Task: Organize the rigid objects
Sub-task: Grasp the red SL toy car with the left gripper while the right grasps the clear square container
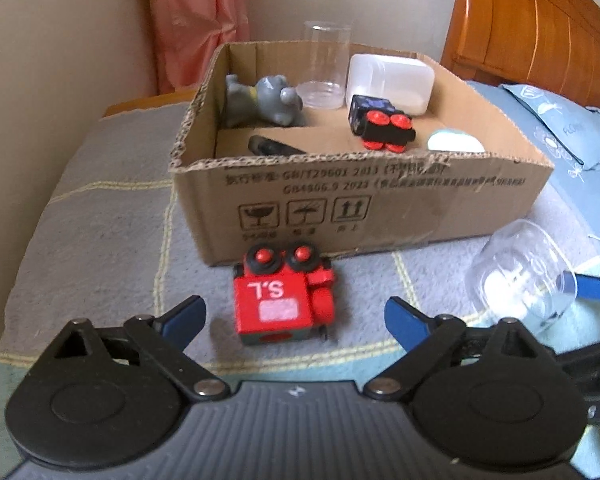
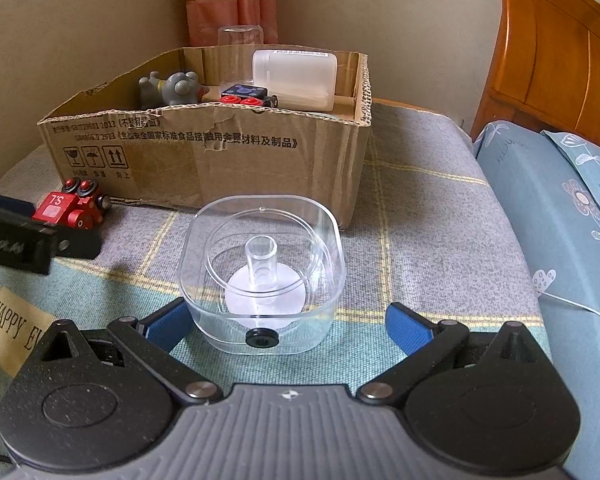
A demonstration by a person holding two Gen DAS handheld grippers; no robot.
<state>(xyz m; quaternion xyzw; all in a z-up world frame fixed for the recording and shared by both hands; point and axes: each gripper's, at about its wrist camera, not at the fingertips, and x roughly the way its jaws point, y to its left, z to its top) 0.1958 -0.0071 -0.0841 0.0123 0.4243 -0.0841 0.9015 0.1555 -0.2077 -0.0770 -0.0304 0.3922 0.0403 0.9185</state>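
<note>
Red wooden toy train [image 1: 284,300] lies on the bed before the cardboard box [image 1: 380,204]: stiff, light, best pinched across its flat sides. Left gripper [image 1: 296,316] jaws spread around it. Right gripper [image 2: 288,328] jaws spread beside the slick clear plastic container [image 2: 262,272].

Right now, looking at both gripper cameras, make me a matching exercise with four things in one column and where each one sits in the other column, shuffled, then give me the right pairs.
Things:
1. red toy train
2. clear square container
3. grey elephant figure
4. blue and black toy train

Places:
A. inside the cardboard box, against its far left side
B. on the blanket, between the open fingers of the right gripper
C. inside the box, near the white tub
D. on the blanket, in front of the box, ahead of the open left gripper

Pairs: 1-D, 2-B, 3-A, 4-C
</note>
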